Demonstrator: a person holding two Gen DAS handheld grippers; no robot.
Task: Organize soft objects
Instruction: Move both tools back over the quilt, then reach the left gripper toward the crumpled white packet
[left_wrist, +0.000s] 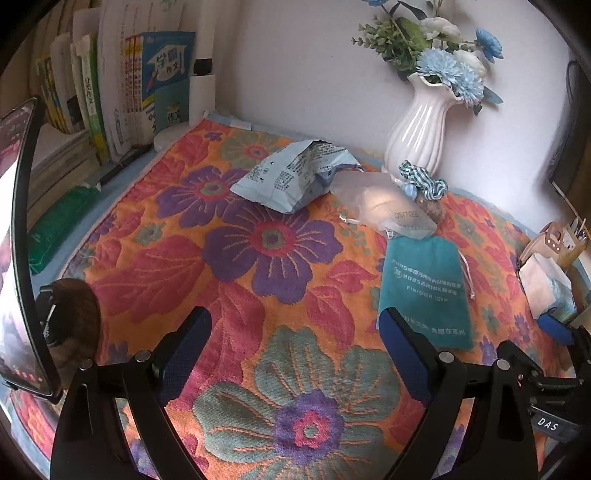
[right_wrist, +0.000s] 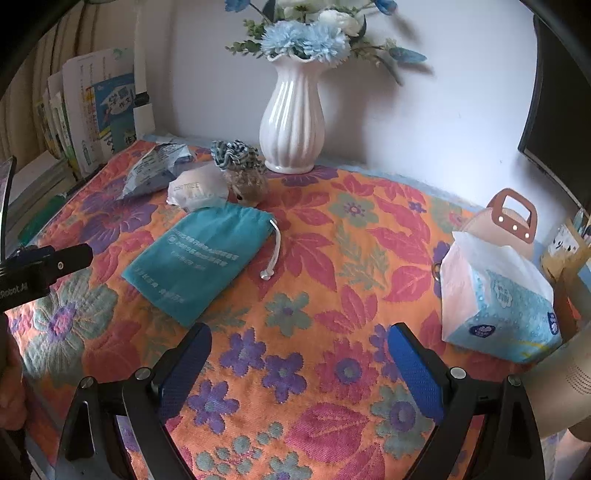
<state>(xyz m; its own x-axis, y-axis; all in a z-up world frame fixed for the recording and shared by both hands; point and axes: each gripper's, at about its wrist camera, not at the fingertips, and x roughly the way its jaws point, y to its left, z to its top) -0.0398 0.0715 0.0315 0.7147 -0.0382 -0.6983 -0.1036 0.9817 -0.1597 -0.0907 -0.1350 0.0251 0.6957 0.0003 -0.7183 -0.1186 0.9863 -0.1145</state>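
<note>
Left gripper (left_wrist: 295, 332) fingers wide, empty | teal drawstring pouch (left_wrist: 424, 291) just ahead-right on floral table cloth (left_wrist: 258, 240), long axis running away | right gripper (right_wrist: 299, 350) wide too, pouch (right_wrist: 203, 258) ahead-left | left looks nearer

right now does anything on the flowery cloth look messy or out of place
Yes: the pale blue packet lies crumpled and torn open, and the clear pouch overlaps the teal drawstring bag. Nothing spilled. Both grippers are open, holding nothing.

Left hand-held gripper (left_wrist: 295, 332): jaws spread wide, nothing between them, blue pads (left_wrist: 402, 350) facing inward.
Right hand-held gripper (right_wrist: 299, 347): jaws likewise wide apart, gripping nothing, hovering level, fingers pointing forward.
</note>
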